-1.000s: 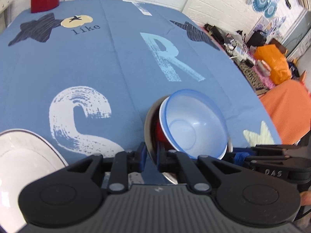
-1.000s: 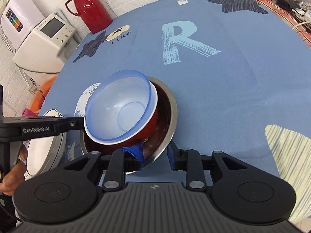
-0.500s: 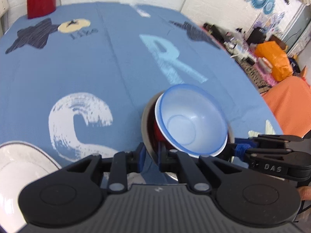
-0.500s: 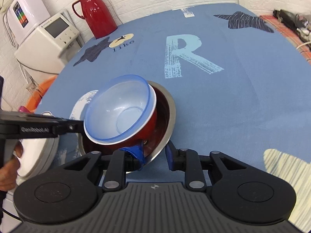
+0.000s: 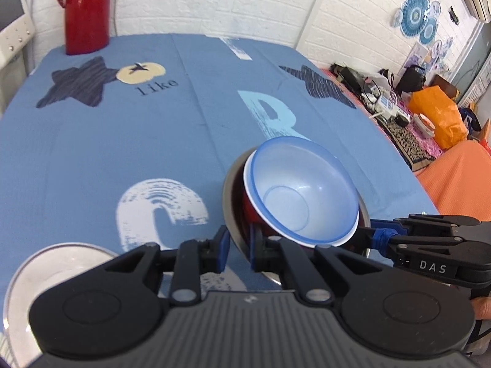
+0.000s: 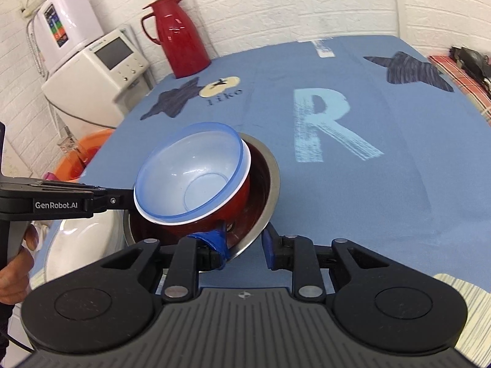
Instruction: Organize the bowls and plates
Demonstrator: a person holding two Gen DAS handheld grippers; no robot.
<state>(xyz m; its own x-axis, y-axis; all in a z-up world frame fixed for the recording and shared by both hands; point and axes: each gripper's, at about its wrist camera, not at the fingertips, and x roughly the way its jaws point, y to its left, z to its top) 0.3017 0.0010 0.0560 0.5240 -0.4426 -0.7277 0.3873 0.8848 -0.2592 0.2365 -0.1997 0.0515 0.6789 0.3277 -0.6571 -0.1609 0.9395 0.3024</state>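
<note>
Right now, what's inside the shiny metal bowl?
A red bowl sits tilted in the metal bowl, with a clear blue bowl nested inside it. The metal bowl's bottom is mostly covered.

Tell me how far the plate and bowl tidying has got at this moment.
Done: the translucent blue plastic bowl sits in the red bowl, both nested tilted inside the steel bowl. In hand: the left gripper and right gripper each straddle the steel bowl's rim from opposite sides, seemingly carrying the stack. Left: the white plate on the blue tablecloth remains separate.
</note>
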